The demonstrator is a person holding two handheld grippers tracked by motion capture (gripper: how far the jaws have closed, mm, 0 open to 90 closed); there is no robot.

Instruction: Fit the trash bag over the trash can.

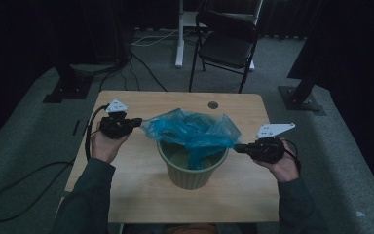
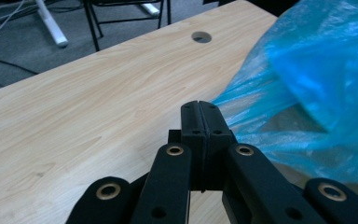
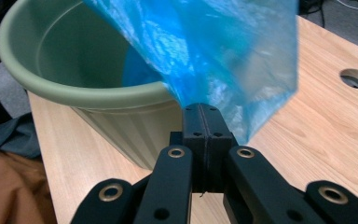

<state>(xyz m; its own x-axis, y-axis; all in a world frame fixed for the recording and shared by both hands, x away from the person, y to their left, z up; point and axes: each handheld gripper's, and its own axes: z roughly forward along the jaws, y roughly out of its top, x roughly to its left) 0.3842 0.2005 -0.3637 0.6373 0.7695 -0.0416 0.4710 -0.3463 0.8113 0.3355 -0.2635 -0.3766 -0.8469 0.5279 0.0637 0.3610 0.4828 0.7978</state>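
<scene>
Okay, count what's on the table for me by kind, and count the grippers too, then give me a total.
Green plastic pots: 1, the pot at the table's middle.
Blue plastic bags: 1, the bag stretched over the pot's mouth.
Grippers: 2, the left gripper and the right gripper, each shut on an edge of the bag.
Total: 4

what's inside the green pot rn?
Part of the blue plastic bag hangs down into the green pot; both grippers pinch its edges. The pot's bottom is covered by the bag.
</scene>
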